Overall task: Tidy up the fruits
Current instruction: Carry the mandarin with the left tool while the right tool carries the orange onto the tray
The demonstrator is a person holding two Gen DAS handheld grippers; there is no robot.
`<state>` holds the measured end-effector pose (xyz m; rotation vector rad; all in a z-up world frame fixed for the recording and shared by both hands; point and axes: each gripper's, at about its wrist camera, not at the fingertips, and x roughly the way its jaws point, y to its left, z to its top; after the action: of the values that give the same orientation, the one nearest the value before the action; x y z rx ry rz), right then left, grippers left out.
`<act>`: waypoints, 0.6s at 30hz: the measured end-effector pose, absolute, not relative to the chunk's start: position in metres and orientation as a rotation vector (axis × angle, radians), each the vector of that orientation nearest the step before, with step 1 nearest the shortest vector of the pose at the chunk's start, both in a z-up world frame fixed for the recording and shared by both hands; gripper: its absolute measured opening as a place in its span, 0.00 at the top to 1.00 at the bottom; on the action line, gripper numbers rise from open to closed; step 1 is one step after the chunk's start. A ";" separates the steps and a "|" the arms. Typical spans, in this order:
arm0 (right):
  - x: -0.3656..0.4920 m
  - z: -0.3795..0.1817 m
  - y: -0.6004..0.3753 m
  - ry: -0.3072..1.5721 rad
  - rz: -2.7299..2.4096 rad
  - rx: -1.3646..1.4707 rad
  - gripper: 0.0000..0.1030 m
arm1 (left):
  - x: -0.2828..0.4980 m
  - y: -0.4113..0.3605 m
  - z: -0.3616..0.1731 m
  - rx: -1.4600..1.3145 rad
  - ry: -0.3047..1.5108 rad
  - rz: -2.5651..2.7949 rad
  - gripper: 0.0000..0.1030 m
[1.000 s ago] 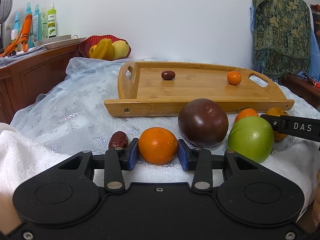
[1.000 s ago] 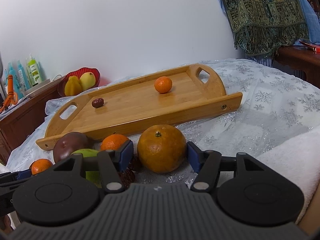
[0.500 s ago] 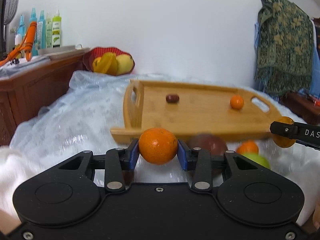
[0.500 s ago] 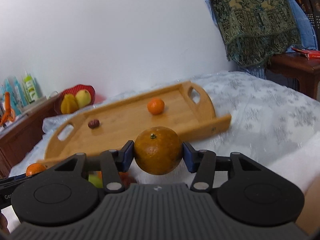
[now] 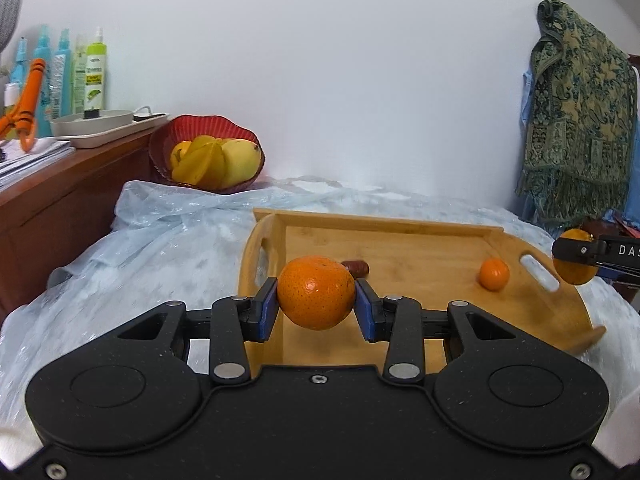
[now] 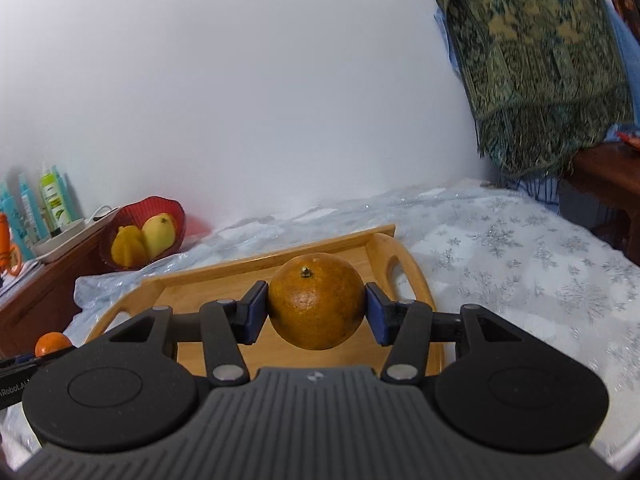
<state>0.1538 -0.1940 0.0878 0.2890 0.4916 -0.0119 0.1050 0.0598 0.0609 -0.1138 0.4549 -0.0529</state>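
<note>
Snowflake-patterned cloth [image 6: 520,248] is lying under the wooden tray [image 5: 420,248]; above it, left claw [image 5: 316,309] is pinching a bright tangerine [image 5: 316,298], right claw [image 6: 316,312] a duller orange [image 6: 316,306] (stem up).

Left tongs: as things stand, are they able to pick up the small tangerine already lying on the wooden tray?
Probably not yet. The left tongs are shut on an orange, so they have no free grip. The small tangerine lies in the open on the wooden tray, with nothing blocking the way.

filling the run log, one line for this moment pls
left gripper: holds bright orange | right gripper: holds brownish orange | both above wooden tray
</note>
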 end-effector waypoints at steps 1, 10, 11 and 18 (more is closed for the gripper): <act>0.159 0.086 -0.197 0.503 -0.012 0.299 0.47 | 0.112 0.059 0.061 -0.117 0.461 -0.056 0.64; 0.202 0.079 -0.203 0.573 -0.011 0.224 0.47 | 0.171 0.046 0.056 -0.107 0.494 -0.066 0.64; 0.205 0.078 -0.204 0.580 -0.012 0.220 0.47 | 0.177 0.045 0.055 -0.104 0.498 -0.064 0.64; 0.224 0.068 -0.207 0.638 -0.009 0.219 0.47 | 0.206 0.043 0.045 -0.105 0.539 -0.058 0.64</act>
<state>0.2238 -0.2074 0.0683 0.2191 0.6378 -0.0089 0.2064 0.0426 0.0451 -0.1051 0.5387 -0.0582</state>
